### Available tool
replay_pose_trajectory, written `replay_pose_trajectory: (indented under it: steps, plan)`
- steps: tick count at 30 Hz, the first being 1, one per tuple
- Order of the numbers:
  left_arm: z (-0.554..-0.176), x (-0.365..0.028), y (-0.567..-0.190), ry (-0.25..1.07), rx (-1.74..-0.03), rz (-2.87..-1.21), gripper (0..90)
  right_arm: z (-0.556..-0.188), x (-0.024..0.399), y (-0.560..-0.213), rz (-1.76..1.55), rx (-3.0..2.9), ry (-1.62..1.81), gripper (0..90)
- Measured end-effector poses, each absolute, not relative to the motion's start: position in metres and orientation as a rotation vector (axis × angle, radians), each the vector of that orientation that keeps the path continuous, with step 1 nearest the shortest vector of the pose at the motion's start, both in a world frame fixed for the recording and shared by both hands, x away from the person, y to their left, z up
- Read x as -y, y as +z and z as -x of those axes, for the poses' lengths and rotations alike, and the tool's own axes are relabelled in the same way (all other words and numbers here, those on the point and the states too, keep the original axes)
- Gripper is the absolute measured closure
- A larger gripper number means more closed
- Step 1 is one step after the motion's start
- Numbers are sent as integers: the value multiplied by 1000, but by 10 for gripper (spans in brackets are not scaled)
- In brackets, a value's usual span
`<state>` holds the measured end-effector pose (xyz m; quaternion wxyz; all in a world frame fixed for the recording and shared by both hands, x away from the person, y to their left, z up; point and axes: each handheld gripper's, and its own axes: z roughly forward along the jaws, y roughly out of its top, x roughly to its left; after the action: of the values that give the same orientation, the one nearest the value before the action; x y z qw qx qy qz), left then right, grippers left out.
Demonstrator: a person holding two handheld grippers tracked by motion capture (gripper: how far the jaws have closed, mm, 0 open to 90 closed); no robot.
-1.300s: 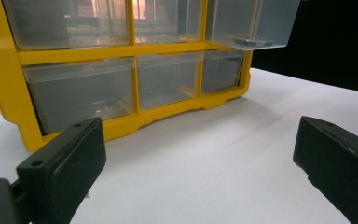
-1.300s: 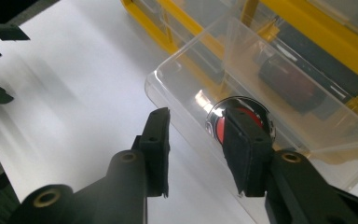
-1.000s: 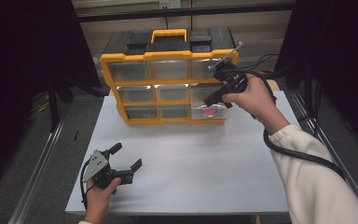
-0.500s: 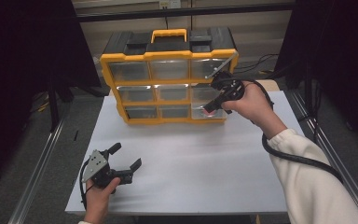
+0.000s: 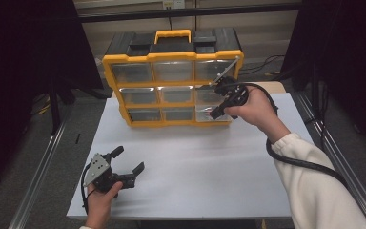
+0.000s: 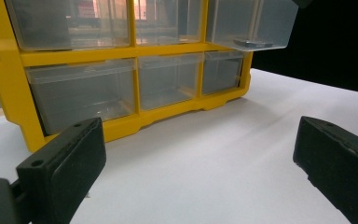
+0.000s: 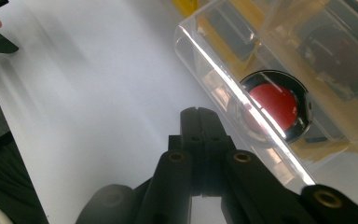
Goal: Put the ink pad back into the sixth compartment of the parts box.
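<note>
We see black grippers (image 5: 124, 167) with brass screws (image 7: 243, 157), a grey plate (image 5: 95, 168), black cables (image 5: 300, 162) and a cream sleeve (image 5: 314, 186).

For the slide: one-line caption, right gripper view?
Shut right gripper beside a clear drawer holding a red-centred round object.

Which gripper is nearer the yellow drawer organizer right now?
Right. The right gripper is up against the yellow drawer organizer's lower right drawers; the left gripper hovers over the table's near left part, well short of it.
</note>
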<state>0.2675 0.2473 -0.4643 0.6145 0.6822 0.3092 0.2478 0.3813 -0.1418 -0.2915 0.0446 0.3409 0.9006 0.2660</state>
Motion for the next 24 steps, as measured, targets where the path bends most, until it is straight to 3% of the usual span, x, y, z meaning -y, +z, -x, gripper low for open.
replay_pose_trajectory:
  steps: [24]
  plan:
    - [-267, -248, -464, 566, -715, -1577, 24, -384, 140, -294, -1019, -2739, 798, 900]
